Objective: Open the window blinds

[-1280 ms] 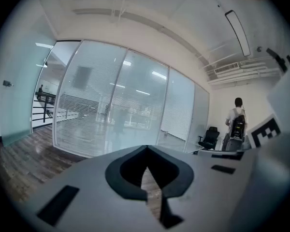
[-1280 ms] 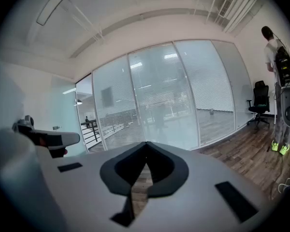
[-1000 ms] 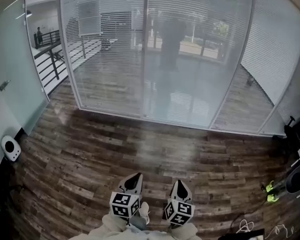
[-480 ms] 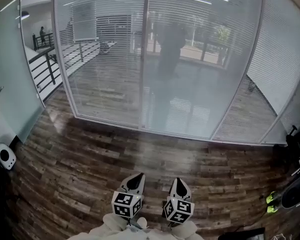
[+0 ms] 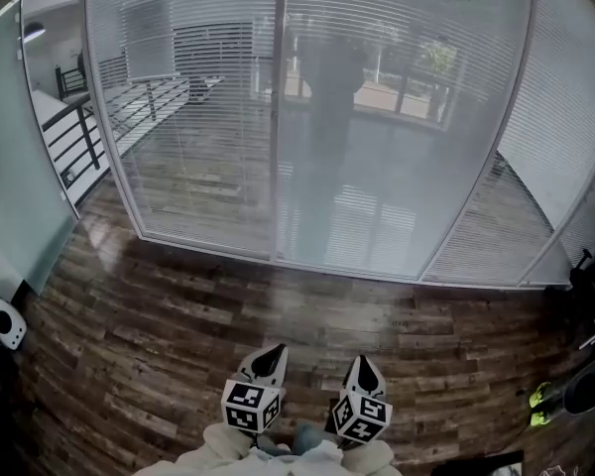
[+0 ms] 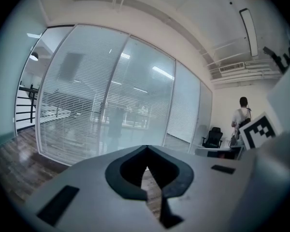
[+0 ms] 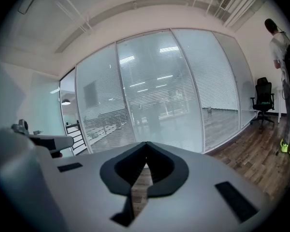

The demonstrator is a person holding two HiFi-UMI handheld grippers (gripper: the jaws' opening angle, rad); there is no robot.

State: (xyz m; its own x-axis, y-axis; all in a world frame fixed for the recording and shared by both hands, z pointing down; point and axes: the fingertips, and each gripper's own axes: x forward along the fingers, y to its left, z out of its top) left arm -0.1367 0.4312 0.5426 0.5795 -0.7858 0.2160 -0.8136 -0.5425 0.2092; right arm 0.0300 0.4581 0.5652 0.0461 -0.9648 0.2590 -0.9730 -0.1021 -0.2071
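Observation:
White slatted window blinds (image 5: 198,117) hang closed behind a tall glass wall with slim metal posts, across the far side of the wooden floor (image 5: 307,315). The blinds also fill the middle of the left gripper view (image 6: 82,105) and the right gripper view (image 7: 150,95). My left gripper (image 5: 268,357) and right gripper (image 5: 365,365) sit side by side at the bottom of the head view, pointing at the glass and well short of it. Both are shut with nothing between the jaws; the tips meet in the left gripper view (image 6: 147,148) and in the right gripper view (image 7: 146,144).
A frosted glass panel (image 5: 15,177) stands at the left with a small white round device (image 5: 4,322) at its foot. A black railing (image 5: 69,132) shows behind the glass. At the right are an office chair (image 7: 262,100), a standing person (image 7: 280,42) and yellow-green shoes (image 5: 538,402).
The glass wall and blinds have grown larger and nearer. The white device has slid toward the lower left edge. Both grippers stay shut, side by side.

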